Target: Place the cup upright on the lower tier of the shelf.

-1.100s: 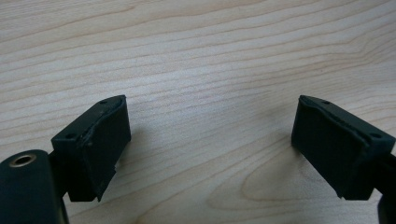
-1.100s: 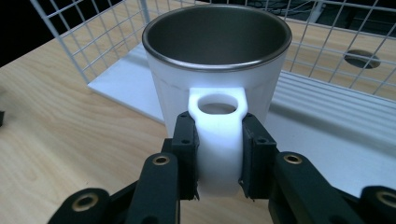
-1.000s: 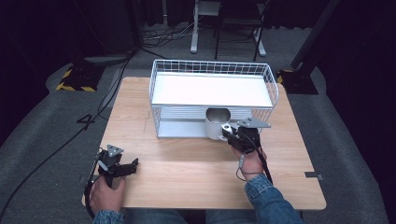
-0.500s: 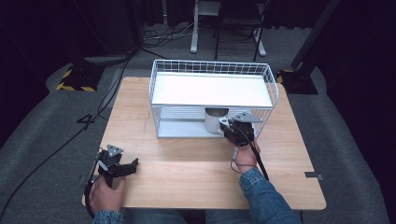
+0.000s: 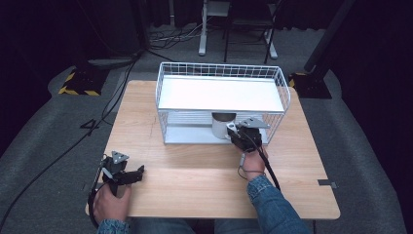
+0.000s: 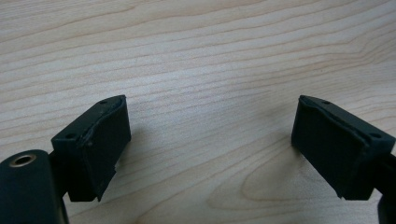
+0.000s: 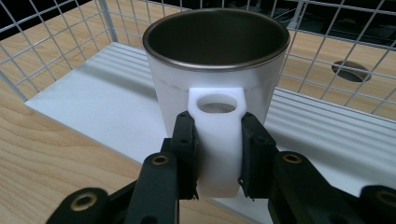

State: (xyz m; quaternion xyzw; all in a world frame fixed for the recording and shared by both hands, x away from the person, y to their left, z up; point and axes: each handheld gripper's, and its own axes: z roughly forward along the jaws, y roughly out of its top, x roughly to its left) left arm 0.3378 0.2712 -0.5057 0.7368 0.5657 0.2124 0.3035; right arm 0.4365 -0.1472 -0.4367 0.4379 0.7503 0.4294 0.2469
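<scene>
From above your side you look forward and down on the worktop (image 5: 195, 170), while 2 close jaw cameras share it: left facing bare wood, right facing the wire rack (image 7: 56, 32).

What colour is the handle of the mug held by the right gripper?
White, like the mug body; the handle shows best in the right gripper view.

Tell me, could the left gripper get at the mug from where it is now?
Probably not directly. The left gripper sits open near the table's front left corner, far from the mug, which stands on the wire rack's lower shelf with the right gripper clamped on its handle.
</scene>
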